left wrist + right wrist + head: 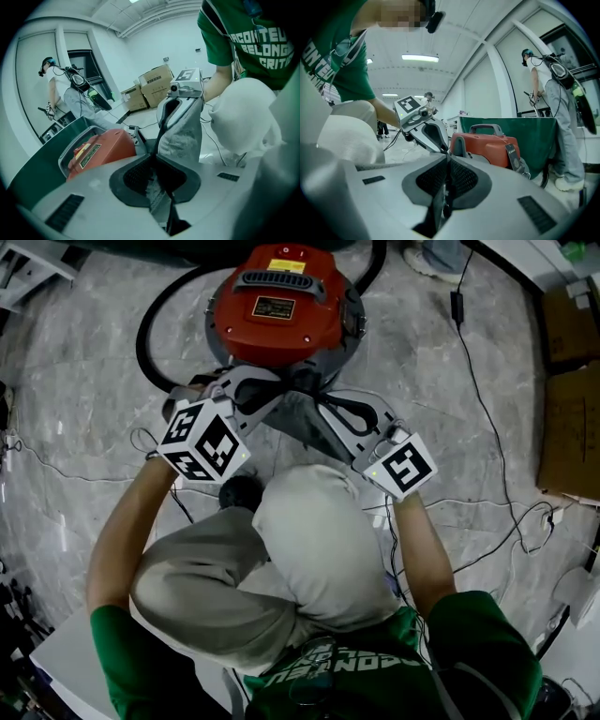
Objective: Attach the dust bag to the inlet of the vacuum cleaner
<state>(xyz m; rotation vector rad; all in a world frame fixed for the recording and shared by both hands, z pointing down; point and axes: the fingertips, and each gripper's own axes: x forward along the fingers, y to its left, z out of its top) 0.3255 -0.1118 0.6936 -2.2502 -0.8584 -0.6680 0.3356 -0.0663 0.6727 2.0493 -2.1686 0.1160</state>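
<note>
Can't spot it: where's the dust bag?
Head view centre: the dust bag, gripped by left gripper and right gripper, sits just below the red vacuum cleaner.

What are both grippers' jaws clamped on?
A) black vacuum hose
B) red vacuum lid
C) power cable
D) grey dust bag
D: each gripper view shows grey fabric pinched between its jaws, and the head view shows the dust bag spanning from the left gripper to the right gripper, just in front of the vacuum cleaner.
</note>
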